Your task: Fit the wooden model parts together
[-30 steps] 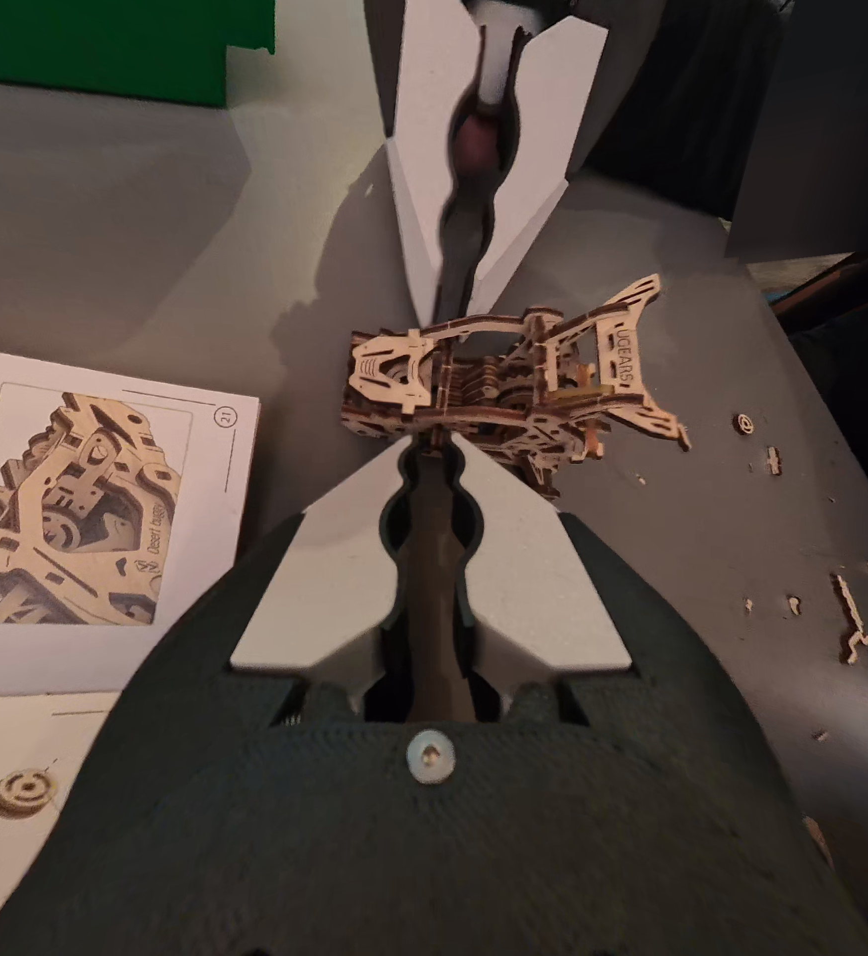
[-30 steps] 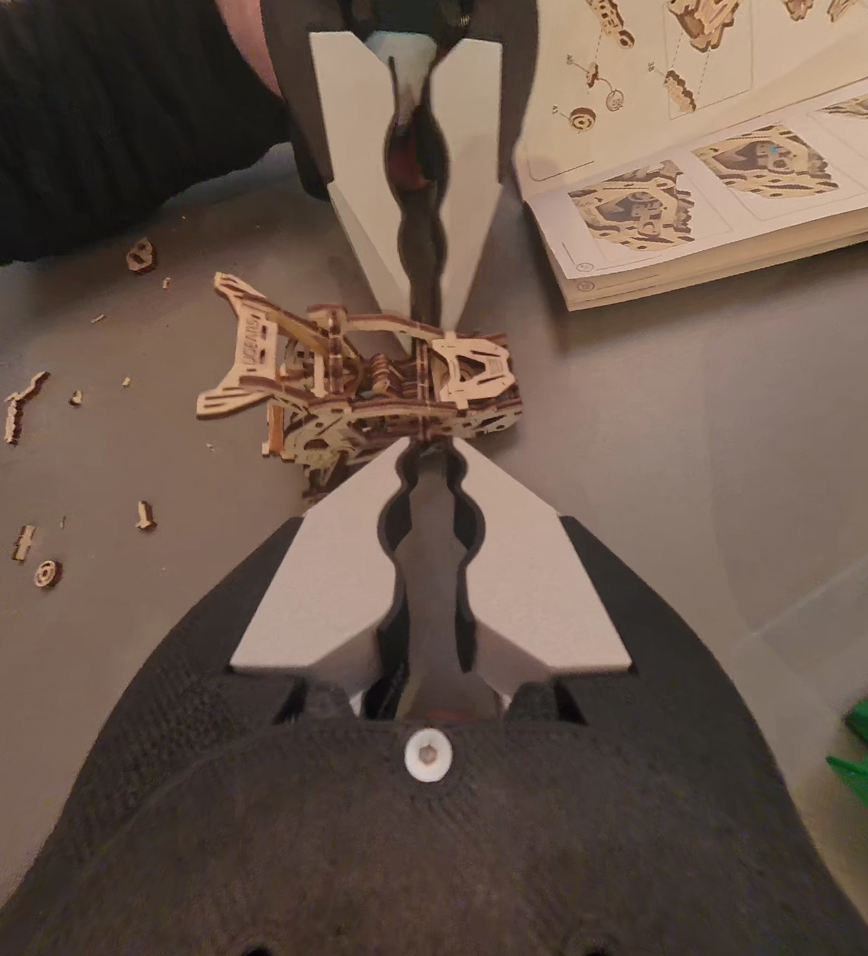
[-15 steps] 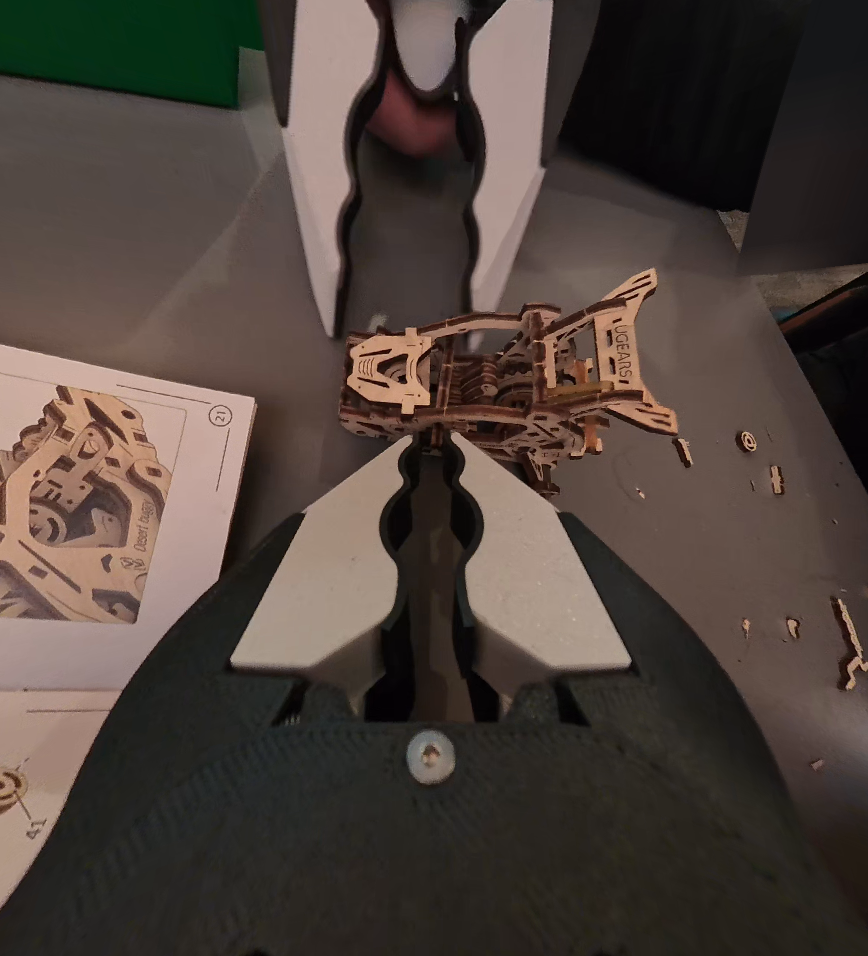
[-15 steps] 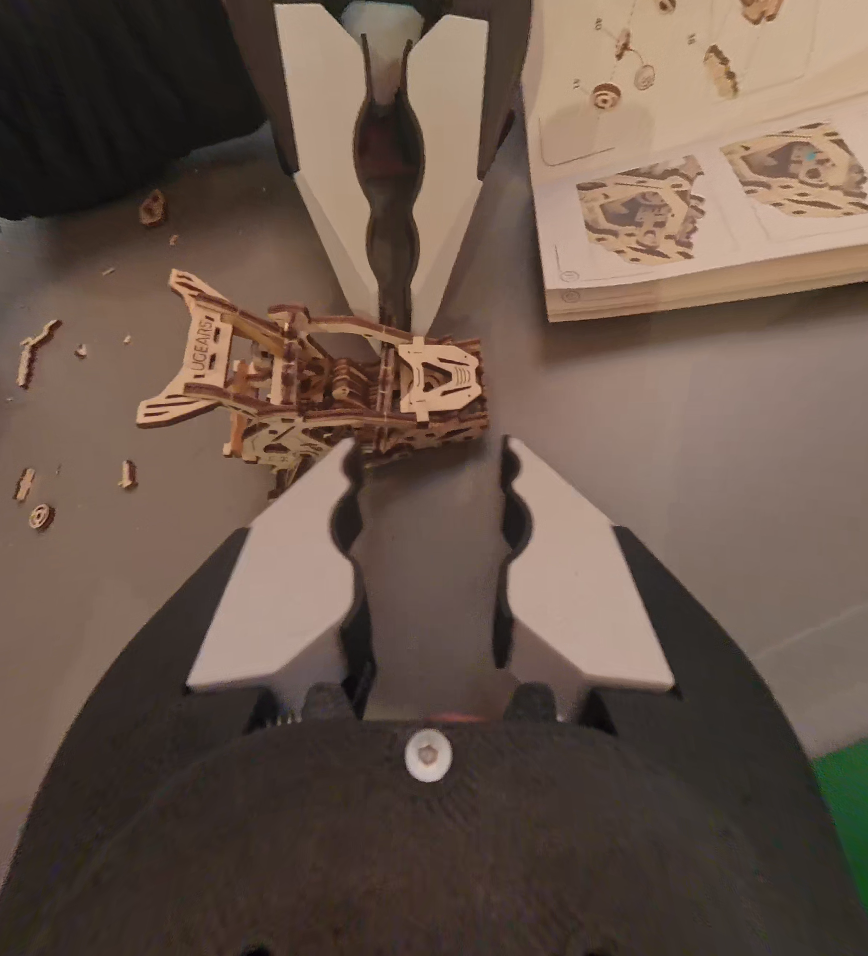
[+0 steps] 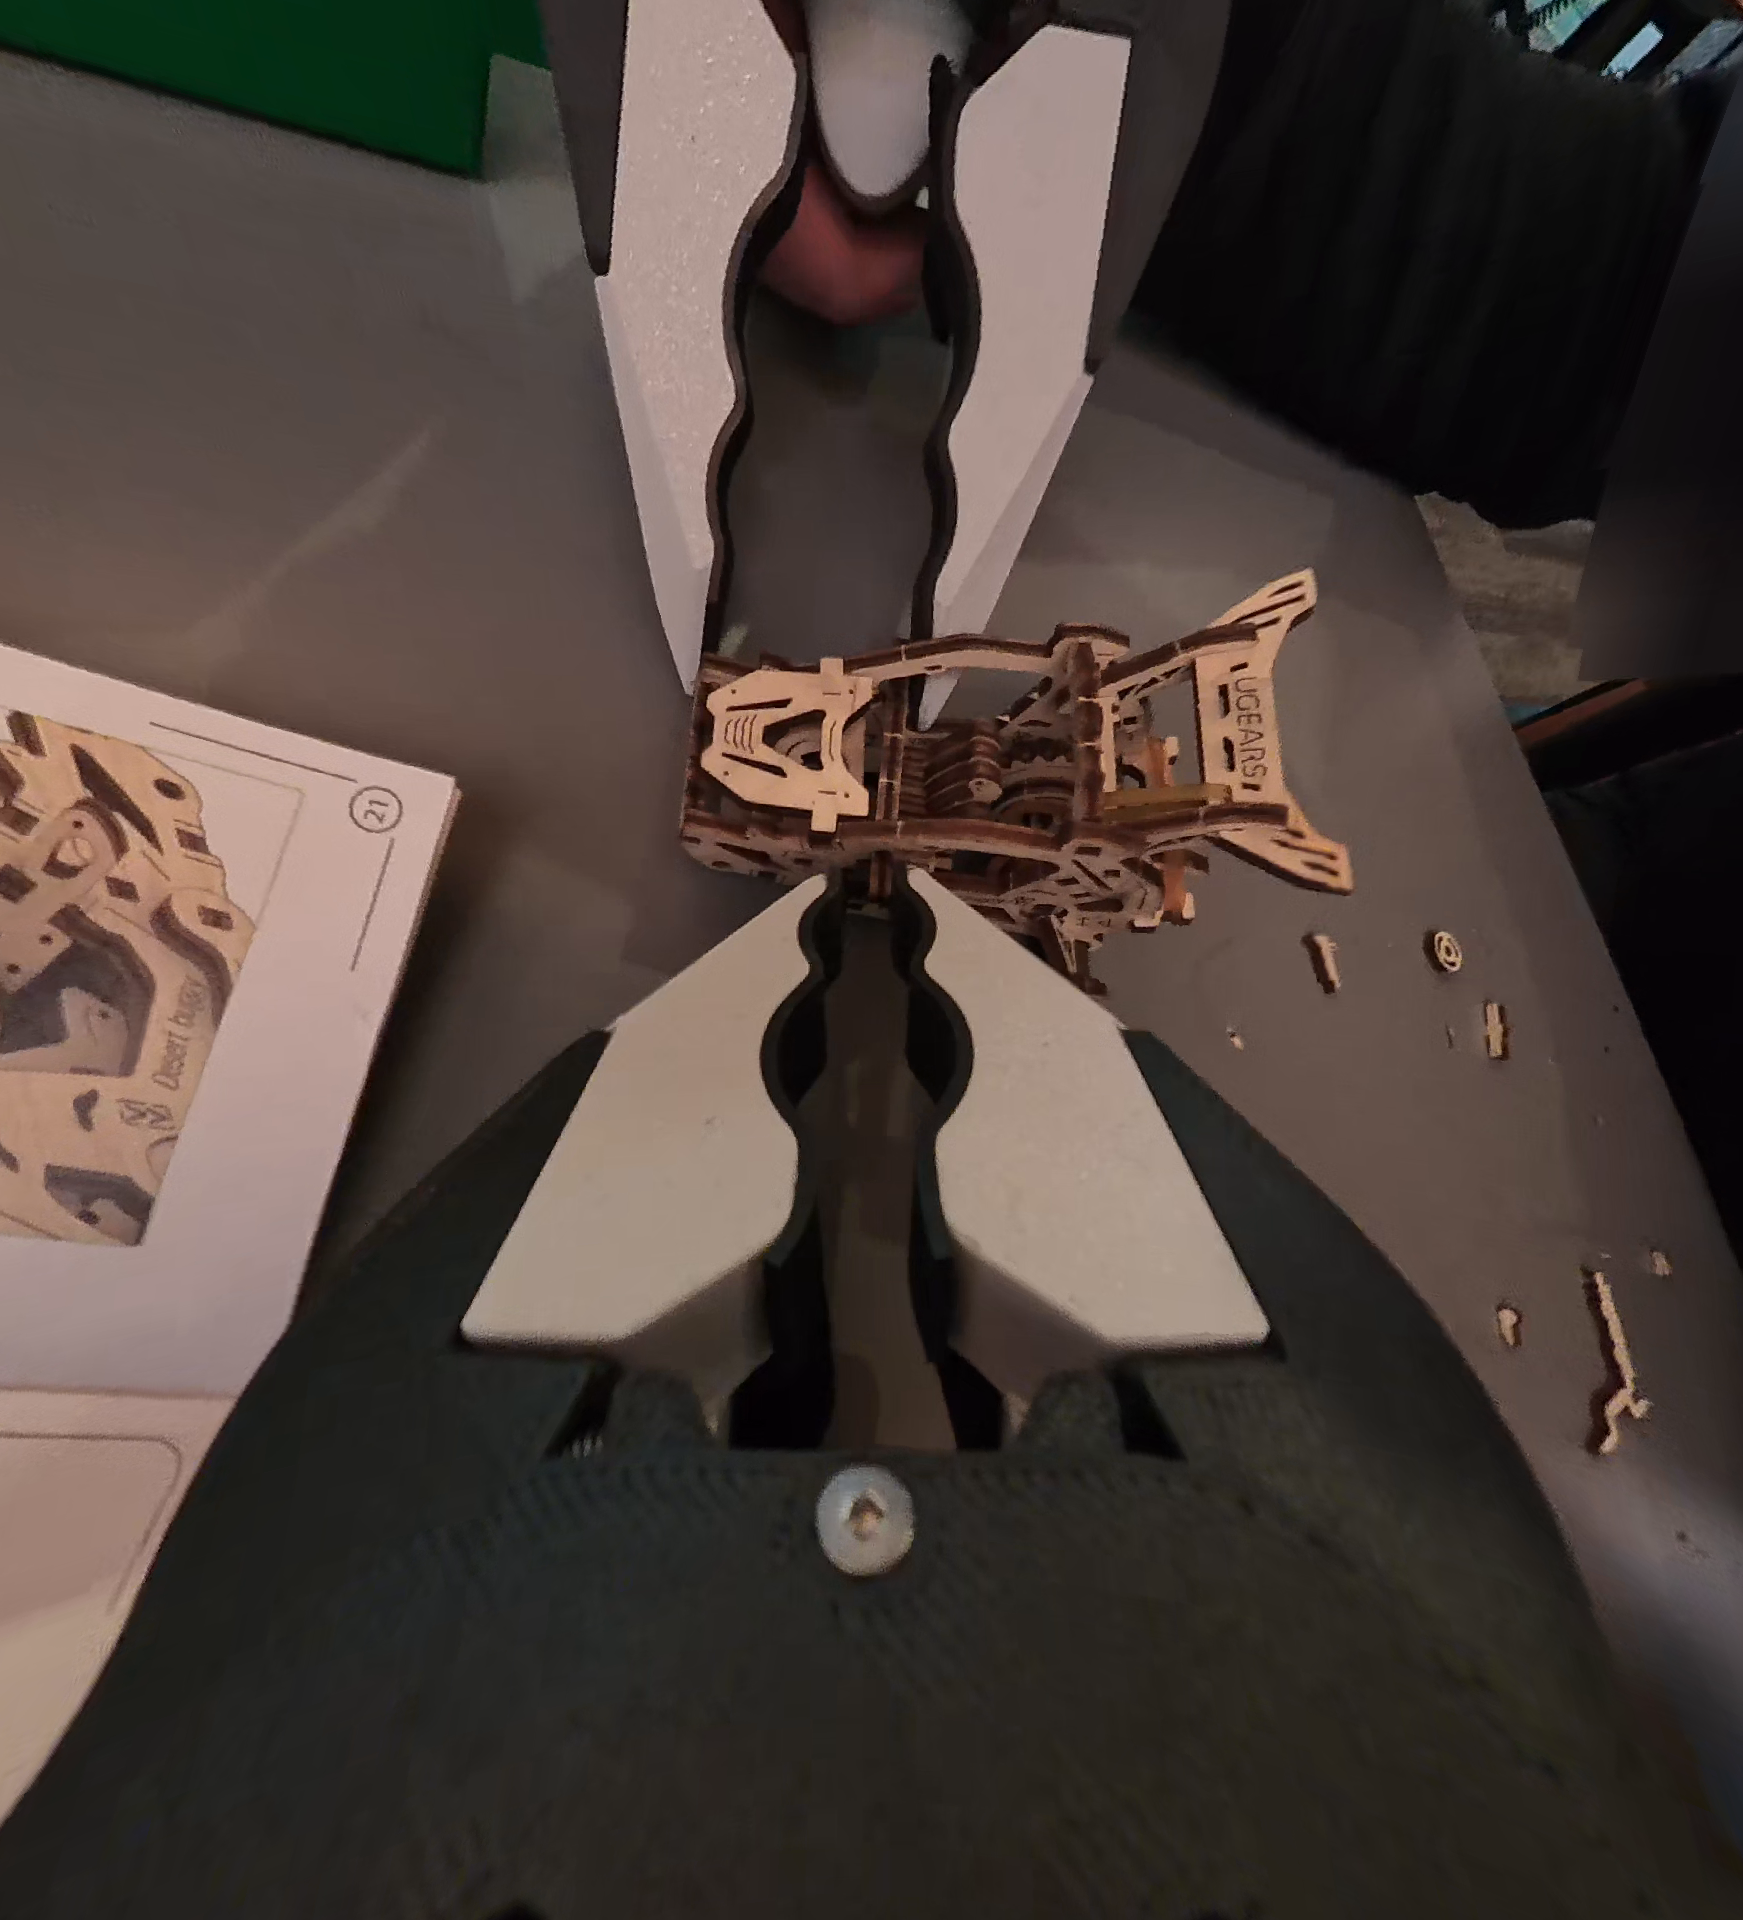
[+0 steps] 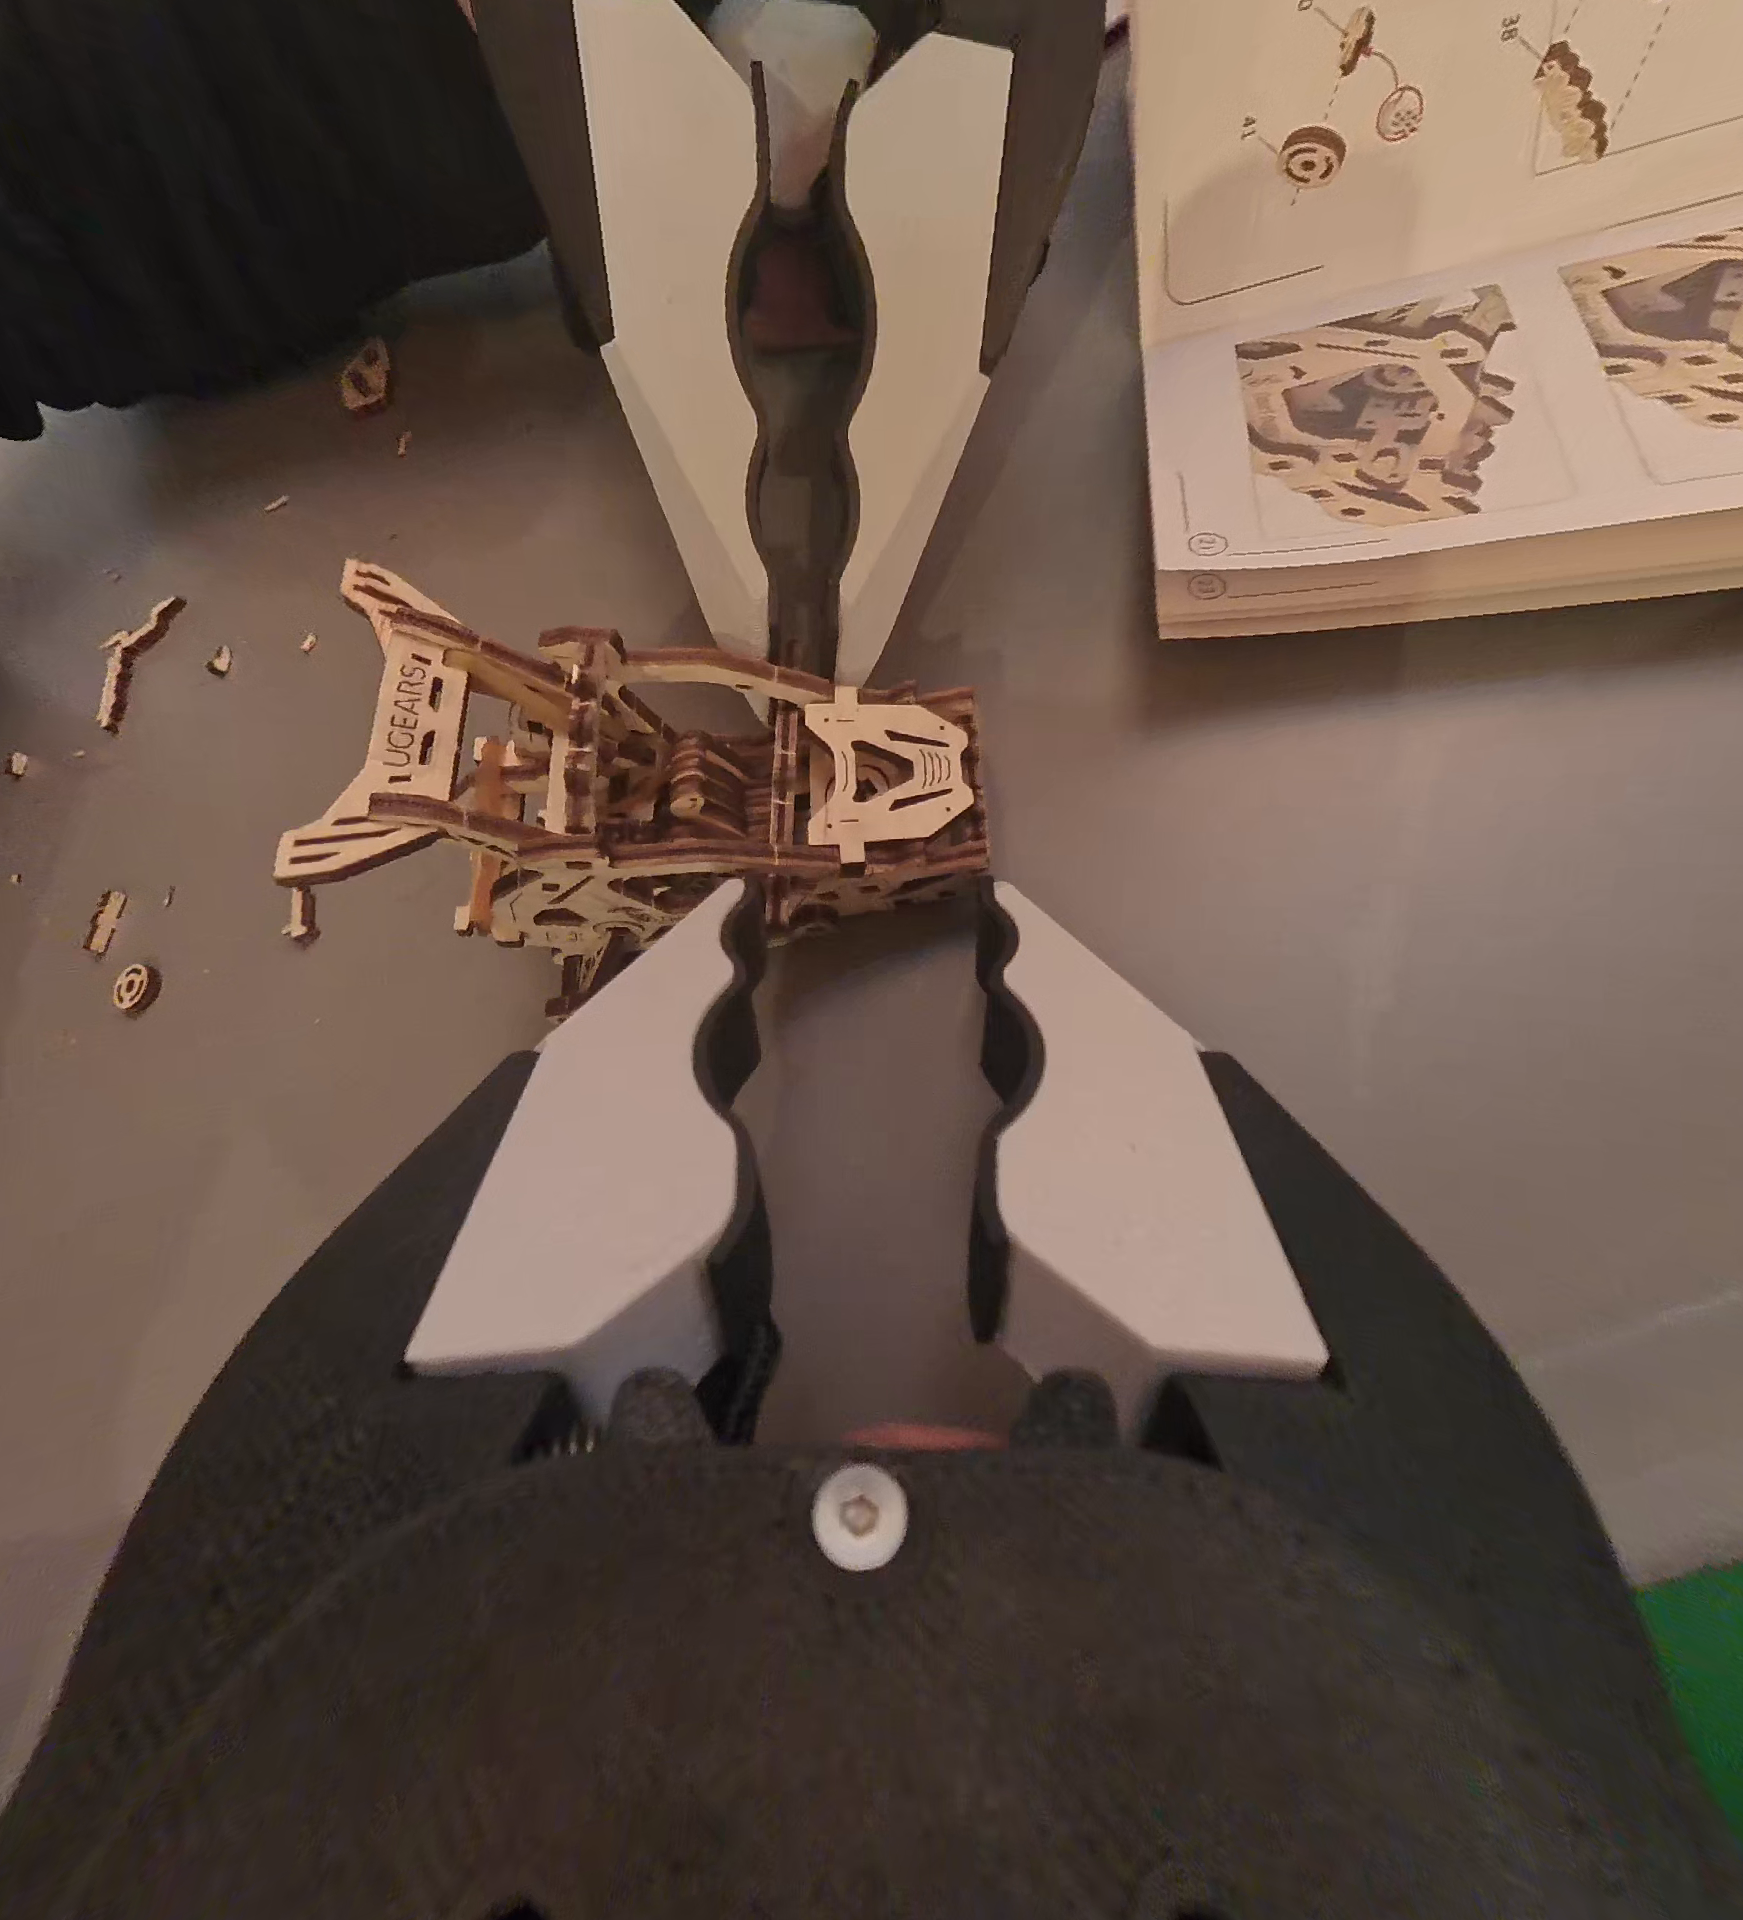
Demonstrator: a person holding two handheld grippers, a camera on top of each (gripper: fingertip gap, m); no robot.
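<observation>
The pale laser-cut wooden model [image 5: 992, 790] is gripped by the left tongs [image 5: 869, 894] mid-desk [image 6: 1366, 935]. The right tongs [image 6: 862, 914] are held wide apart against it.

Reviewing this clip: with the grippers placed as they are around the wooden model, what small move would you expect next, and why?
Probably the right gripper closes on the boxy end of the wooden model. Its jaws stand open, straddling that end, while the left gripper is shut on the model's opposite edge and steadies it above the grey table. A second grip would let the two press parts together.
</observation>
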